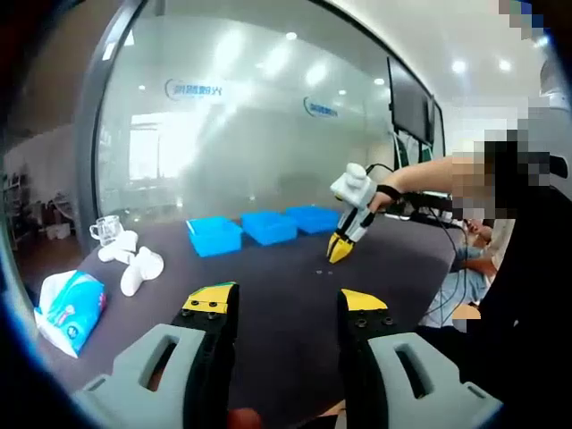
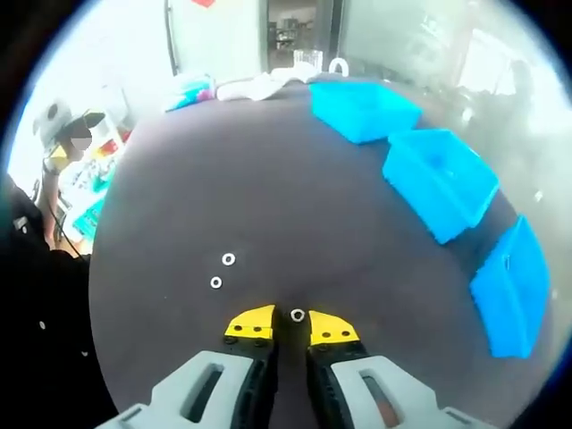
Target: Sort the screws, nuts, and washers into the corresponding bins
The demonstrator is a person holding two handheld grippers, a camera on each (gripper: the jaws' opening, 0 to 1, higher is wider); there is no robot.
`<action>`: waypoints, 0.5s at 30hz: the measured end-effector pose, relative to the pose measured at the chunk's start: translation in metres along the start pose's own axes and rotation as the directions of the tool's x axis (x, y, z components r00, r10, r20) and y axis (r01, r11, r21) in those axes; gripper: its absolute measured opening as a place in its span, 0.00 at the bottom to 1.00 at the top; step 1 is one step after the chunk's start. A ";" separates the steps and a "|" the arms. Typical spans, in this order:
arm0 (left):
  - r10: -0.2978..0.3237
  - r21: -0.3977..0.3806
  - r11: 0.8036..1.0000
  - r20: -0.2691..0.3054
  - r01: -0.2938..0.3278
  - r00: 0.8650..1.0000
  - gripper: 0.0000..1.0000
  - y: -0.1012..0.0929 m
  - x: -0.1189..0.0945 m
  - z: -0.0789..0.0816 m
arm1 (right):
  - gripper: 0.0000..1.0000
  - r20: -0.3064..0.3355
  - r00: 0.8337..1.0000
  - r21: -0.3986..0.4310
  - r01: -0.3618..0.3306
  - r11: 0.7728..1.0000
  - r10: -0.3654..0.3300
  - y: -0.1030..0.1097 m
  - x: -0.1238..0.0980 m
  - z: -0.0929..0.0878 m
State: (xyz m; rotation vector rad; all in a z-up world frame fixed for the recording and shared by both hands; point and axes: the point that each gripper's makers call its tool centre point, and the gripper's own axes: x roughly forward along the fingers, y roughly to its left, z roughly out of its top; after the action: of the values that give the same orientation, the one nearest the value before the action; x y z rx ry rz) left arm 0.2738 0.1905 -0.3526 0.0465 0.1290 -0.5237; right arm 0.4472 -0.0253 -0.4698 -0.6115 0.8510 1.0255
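Note:
Three small washers lie on the dark table (image 2: 268, 179). One washer (image 2: 297, 315) sits right at the tips of my right gripper (image 2: 292, 326), whose jaws stand only a narrow gap apart over the table. Two more washers (image 2: 229, 259) (image 2: 215, 282) lie a little to its left. Three blue bins (image 2: 362, 107) (image 2: 442, 179) (image 2: 514, 286) run in a row along the right. In the left gripper view, the left gripper (image 1: 286, 304) is open and holds nothing. Beyond it, a hand holds the right gripper (image 1: 342, 246) pointed down at the table, in front of the bins (image 1: 214, 235) (image 1: 268, 226) (image 1: 313, 217).
A tissue pack (image 1: 70, 308), white objects (image 1: 134, 264) and a glass cup (image 1: 105, 230) sit on the table's left end. A glass wall stands behind the bins. A person (image 1: 509, 268) is at the table's right side, and another person (image 2: 63, 134) sits further off.

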 end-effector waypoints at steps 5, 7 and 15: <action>0.002 0.002 1.000 0.006 -0.002 1.000 0.44 0.000 -0.001 0.002 | 0.02 -0.004 1.000 -0.006 0.002 1.000 -0.002 0.003 0.000 0.000; 0.002 0.002 1.000 0.006 -0.002 1.000 0.44 -0.001 -0.001 0.003 | 0.02 -0.004 1.000 -0.006 0.007 1.000 -0.007 0.003 0.000 0.000; 0.005 0.005 1.000 0.010 -0.005 1.000 0.44 -0.001 -0.003 0.004 | 0.02 0.011 1.000 -0.010 0.007 1.000 -0.007 0.003 -0.003 0.002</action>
State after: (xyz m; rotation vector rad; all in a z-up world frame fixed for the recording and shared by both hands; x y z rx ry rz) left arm 0.2713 0.1911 -0.3481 0.0494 0.1179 -0.5197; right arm 0.4441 -0.0238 -0.4662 -0.6163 0.8335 1.0267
